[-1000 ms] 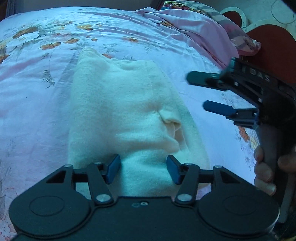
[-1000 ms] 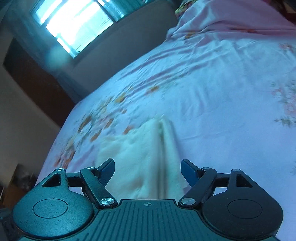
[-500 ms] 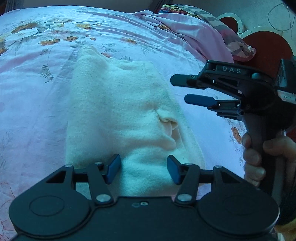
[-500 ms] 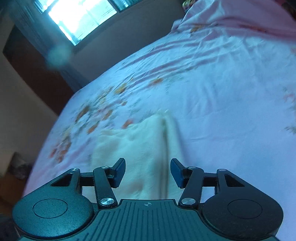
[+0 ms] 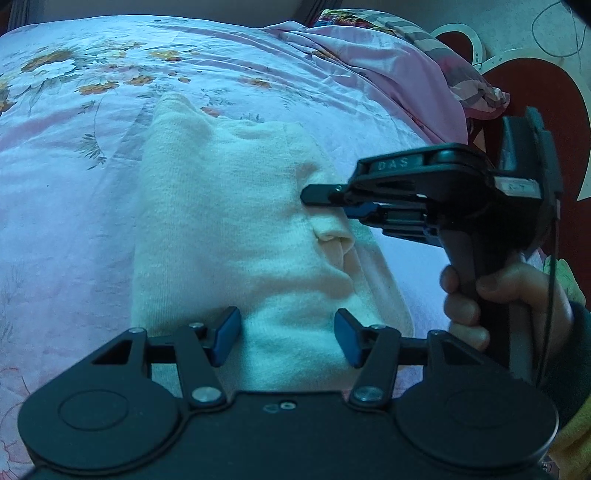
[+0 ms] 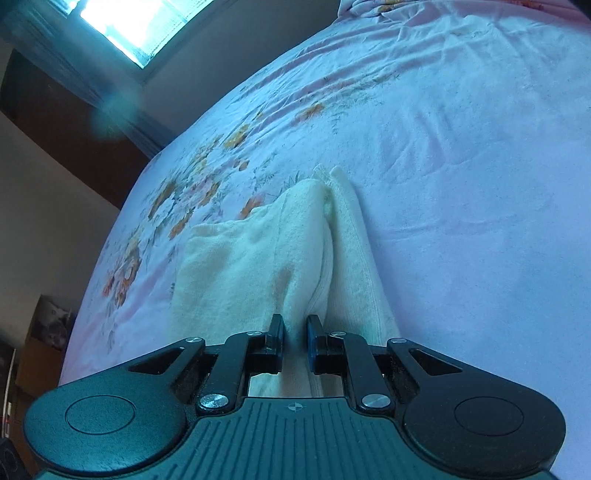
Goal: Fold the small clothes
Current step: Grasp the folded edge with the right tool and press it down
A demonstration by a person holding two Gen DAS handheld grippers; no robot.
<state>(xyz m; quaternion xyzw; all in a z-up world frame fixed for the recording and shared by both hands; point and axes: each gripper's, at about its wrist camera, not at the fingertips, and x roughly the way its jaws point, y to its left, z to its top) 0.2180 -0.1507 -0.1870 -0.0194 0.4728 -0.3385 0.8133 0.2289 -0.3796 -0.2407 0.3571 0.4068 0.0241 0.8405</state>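
A cream knit garment [image 5: 236, 229] lies partly folded on a pink floral bedsheet [image 5: 66, 177]. My left gripper [image 5: 286, 334] is open, its blue pads either side of the garment's near edge. My right gripper [image 5: 332, 203] reaches in from the right, shut on the garment's right edge at a small fold. In the right wrist view the right gripper [image 6: 295, 338] has its pads closed on a ridge of the cream garment [image 6: 258, 258].
A bunched pink quilt [image 5: 388, 66] lies at the far right of the bed. A red and white headboard [image 5: 546, 92] stands behind it. A window [image 6: 122, 26] and dark furniture [image 6: 40, 332] show beyond the bed's far side.
The right gripper moved left onto the garment's right edge and its jaws closed from wide open onto the cloth. The left gripper stayed put and open.
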